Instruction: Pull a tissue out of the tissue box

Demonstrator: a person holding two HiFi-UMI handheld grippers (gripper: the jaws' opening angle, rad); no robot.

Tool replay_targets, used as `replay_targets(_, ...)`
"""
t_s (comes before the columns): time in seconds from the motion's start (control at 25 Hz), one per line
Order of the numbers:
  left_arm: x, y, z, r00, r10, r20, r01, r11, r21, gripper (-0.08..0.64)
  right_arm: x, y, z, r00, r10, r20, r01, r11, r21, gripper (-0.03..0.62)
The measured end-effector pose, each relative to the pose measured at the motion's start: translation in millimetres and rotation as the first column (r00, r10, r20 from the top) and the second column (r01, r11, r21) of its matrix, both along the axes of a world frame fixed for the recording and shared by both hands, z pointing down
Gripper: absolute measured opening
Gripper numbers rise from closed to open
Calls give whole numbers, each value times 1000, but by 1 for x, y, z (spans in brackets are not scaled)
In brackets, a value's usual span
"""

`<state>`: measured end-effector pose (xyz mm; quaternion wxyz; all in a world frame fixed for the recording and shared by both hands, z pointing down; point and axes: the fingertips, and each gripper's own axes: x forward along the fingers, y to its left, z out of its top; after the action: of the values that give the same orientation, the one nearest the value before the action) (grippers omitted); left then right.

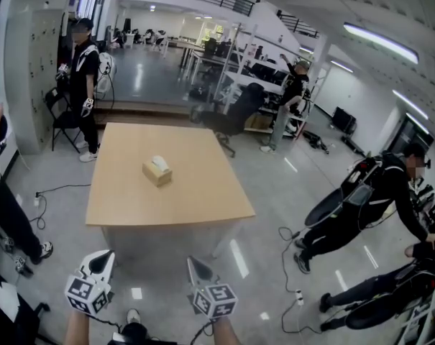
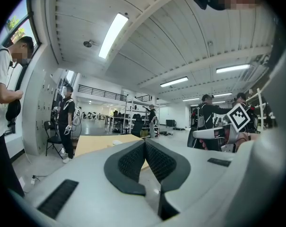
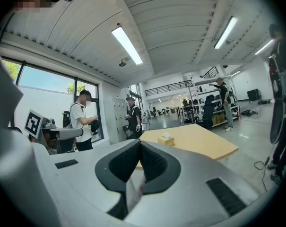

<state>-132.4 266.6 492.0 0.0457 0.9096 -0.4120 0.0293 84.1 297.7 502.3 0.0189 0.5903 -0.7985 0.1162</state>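
I have both grippers clenched on nothing. The left gripper [image 1: 102, 256] and right gripper [image 1: 196, 263] hang short of the table [image 1: 167, 218], off its near edge. The tissue box [image 1: 157, 170] sits mid-table, ahead and between them, askew to that edge, with a tissue [image 1: 159, 161] poking from its top. I judge the right gripper slightly nearer.

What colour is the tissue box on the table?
The tissue box is pale tan, clearest in the head view.
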Motion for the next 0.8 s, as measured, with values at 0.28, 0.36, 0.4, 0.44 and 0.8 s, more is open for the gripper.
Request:
replay_targets(0.28,2,-38,6,1000,-13,-2,13,1000,-2,8,6,-33,9,1000,-2,-5,2,1000,-7,0)
replay_targets(0.36,5,-53,9,1000,-11,-1,11,1000,-8,8,9,-47,10,1000,-1,-1,1,1000,-9,1)
replay_targets(0.4,7,-61,9,1000,-11,-1,11,1000,-11,8,10,-54,9,1000,-2,1,2,1000,-10,0)
replay_targets(0.44,9,-70,9,1000,-11,-1,11,1000,-11,8,10,-62,8,1000,-4,0,4,1000,-10,0)
replay_targets(0.8,20,-150,-2,1000,0,9,0,1000,0,8,6,-141,2,1000,-26,-4,26,1000,-15,0)
